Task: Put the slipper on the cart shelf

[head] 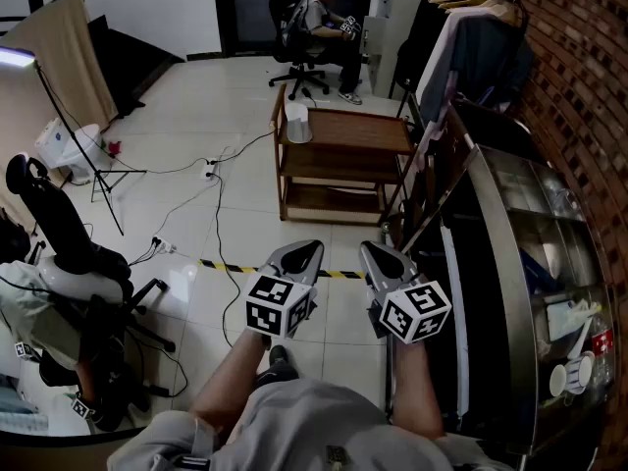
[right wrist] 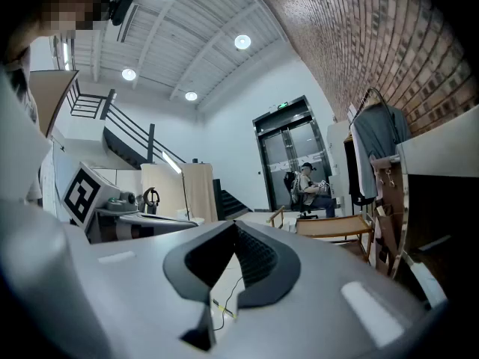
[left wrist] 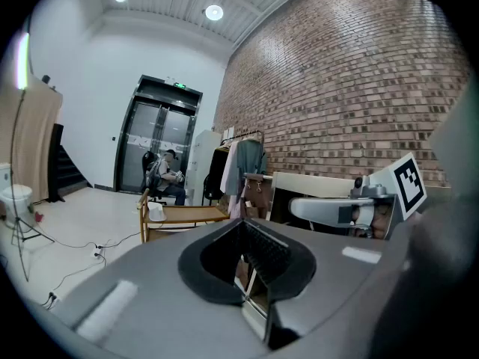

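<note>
A white slipper (head: pixel 297 124) lies on the left end of the top shelf of a wooden cart (head: pixel 343 163), which stands a few steps ahead on the tiled floor. In the left gripper view the slipper (left wrist: pixel 156 211) shows small and far on the cart (left wrist: pixel 183 217). My left gripper (head: pixel 304 251) and right gripper (head: pixel 378 253) are held side by side close to my body, both pointing toward the cart. Each one is shut with nothing between its jaws. The right gripper view shows the cart (right wrist: pixel 337 226) to the right of my right gripper (right wrist: pixel 233 234).
A person sits on an office chair (head: pixel 306 27) behind the cart. A clothes rack (head: pixel 471 27) and a steel counter (head: pixel 530 253) line the brick wall on the right. Cables (head: pixel 218 224) and striped tape (head: pixel 231 265) cross the floor. A light stand (head: pixel 74 140) and a black chair (head: pixel 69 253) are on the left.
</note>
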